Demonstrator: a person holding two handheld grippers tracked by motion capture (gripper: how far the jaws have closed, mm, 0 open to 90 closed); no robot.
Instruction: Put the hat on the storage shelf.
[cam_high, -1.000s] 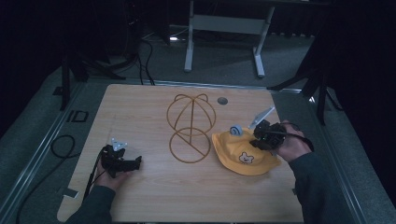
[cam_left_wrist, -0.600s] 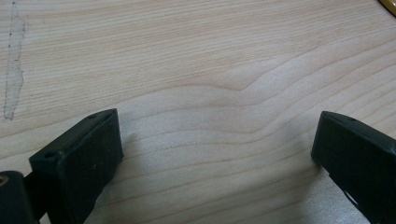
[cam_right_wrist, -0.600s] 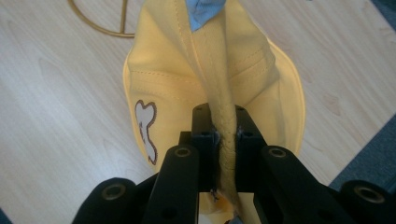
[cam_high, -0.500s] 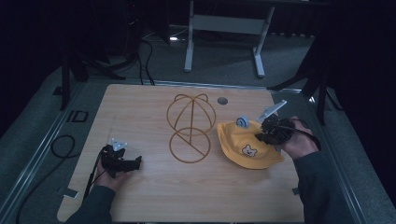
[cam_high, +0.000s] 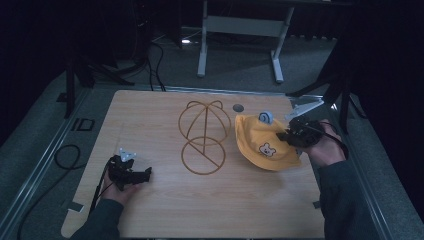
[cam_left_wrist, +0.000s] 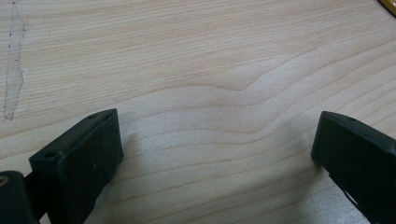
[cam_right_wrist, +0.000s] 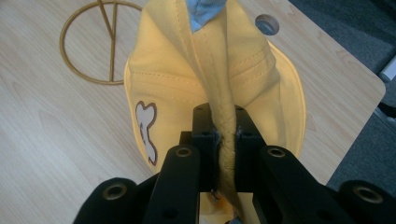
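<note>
Two handheld grippers work at a pale wooden table (cam_high: 150, 120), seen from above with the person's forearms entering at the near edge. Nearest, at the front left, the left gripper (cam_high: 131, 173) rests low over bare wood, its two black jaws standing wide apart with nothing between them; the left gripper view looks straight down on wood grain framed by those jaws. Farther in and to the right, the right gripper (cam_right_wrist: 228, 140) has its jaws pinched tight on a fold of a yellow hat (cam_high: 262, 142), the stitched brim squeezed into a ridge between the pads. The hat hangs from that grip, its right edge lifted while its lower part sags toward the tabletop near the right side, a small bear face showing on the fabric and a light blue patch (cam_high: 265, 117) at its top. Just left of the hat, near the table's middle, stands a gold wire hat stand (cam_high: 204, 135), its ring base flat on the wood and its domed frame rising behind. Beyond it, a small round hole (cam_high: 238, 107) marks the far edge.
</note>
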